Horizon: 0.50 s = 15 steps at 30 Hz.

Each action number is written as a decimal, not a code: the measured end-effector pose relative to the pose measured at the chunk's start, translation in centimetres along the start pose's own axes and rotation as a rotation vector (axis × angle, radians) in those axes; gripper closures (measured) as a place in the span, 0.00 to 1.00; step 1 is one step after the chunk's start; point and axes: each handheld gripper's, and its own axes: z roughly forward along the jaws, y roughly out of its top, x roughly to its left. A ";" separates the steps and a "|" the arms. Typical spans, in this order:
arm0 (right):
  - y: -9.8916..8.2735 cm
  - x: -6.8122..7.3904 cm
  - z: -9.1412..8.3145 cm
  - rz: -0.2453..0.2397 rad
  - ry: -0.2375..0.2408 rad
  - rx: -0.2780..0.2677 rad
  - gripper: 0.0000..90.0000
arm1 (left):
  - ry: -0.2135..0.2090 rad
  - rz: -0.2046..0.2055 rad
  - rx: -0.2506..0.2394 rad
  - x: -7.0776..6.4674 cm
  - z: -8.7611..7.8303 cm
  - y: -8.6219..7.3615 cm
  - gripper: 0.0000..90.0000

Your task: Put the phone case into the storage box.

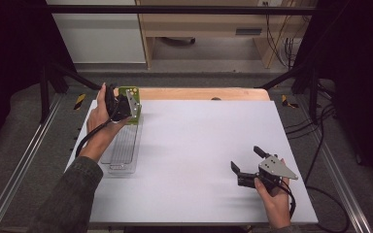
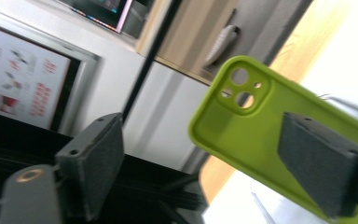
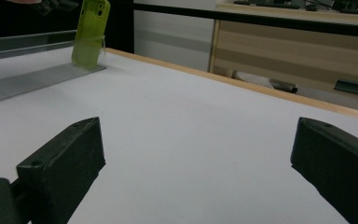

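At the left of the high view a clear plastic tray (image 1: 124, 151) lies lengthwise on the white table (image 1: 199, 145), its ribbed floor bare along the near and middle stretch. At its far end, in the upper left part of the frame, a lime-green phone case (image 1: 127, 91) stands in the tray, leaning against the end wall; in the right gripper view the same case (image 3: 90, 33) shows at the upper left, upright and a little tilted, with its lower part behind the tray's (image 3: 37, 77) transparent wall and its camera cut-outs at the top. Nothing else can be seen inside the tray.

The left gripper (image 1: 121, 106) sits right over that end of the tray, held in a hand whose sleeve comes up from the lower left. In the left gripper view its jaws are spread: one pad stands at the lower left with open air beside it, the other at the lower right, in front of the back of the case (image 2: 251, 126). Whether that pad touches the case cannot be told.

Moving right, the middle of the table is plain white surface. In the lower right of the high view the right gripper (image 1: 245, 167) rests low over the table, well apart from tray and case. Its jaws are spread wide, with only table between them in the right gripper view.
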 end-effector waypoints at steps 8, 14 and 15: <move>0.1 0.2 0.0 -0.004 0.010 -0.003 0.03 | -0.068 -0.063 -0.035 0.3 -1.3 0.9 0.09; 0.1 0.2 0.0 -0.003 0.011 -0.007 0.03 | -0.141 -0.175 -0.043 1.0 -2.0 1.3 0.07; 0.1 0.2 0.0 -0.004 0.011 -0.008 0.03 | -0.151 -0.187 -0.043 1.1 -2.1 1.3 0.07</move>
